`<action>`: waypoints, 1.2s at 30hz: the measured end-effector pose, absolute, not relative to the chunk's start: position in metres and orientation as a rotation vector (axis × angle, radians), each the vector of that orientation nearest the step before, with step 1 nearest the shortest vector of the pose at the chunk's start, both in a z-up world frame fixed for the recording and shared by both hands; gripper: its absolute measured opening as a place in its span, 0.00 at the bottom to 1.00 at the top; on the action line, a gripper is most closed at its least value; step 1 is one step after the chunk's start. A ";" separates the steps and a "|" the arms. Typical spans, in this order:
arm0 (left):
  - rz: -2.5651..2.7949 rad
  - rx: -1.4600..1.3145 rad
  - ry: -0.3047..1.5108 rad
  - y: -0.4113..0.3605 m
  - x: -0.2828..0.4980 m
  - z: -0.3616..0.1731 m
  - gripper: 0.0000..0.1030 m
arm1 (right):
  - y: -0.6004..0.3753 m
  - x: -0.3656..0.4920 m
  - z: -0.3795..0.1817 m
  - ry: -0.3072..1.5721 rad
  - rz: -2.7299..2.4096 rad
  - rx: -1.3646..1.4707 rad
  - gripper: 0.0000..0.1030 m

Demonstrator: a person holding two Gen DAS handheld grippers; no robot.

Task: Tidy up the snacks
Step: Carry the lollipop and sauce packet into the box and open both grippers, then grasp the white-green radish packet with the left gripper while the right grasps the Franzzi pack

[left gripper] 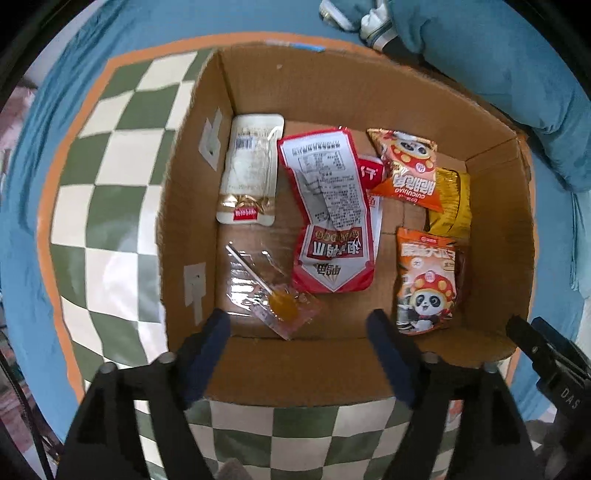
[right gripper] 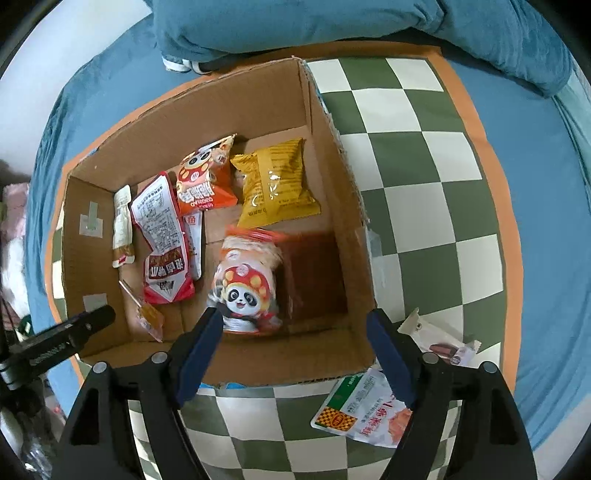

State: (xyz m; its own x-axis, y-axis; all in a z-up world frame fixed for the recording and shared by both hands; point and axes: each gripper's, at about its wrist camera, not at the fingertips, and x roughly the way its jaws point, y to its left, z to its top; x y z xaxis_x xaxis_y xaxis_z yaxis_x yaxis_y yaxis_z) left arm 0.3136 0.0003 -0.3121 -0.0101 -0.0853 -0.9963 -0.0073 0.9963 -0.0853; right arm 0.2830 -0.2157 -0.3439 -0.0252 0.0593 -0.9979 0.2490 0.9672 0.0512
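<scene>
An open cardboard box stands on a green-and-white checkered mat. Inside lie a white pack, a red-and-white pack, a lollipop in clear wrap, two orange panda packs and a yellow pack. My left gripper hangs open over the box's near side, above the lollipop, holding nothing. My right gripper is open too; the blurred panda pack lies below it, free of the fingers, beside a dark red pack.
Outside the box, on the mat near my right gripper, lie a green, white and red pack and a white-wrapped bar. Blue bedding rises behind the box. Each gripper's black body shows at the edge of the other's view.
</scene>
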 end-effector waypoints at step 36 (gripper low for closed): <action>-0.158 -0.004 1.301 -0.062 0.219 -0.177 0.94 | -0.255 0.174 -0.197 1.319 -0.203 0.427 0.92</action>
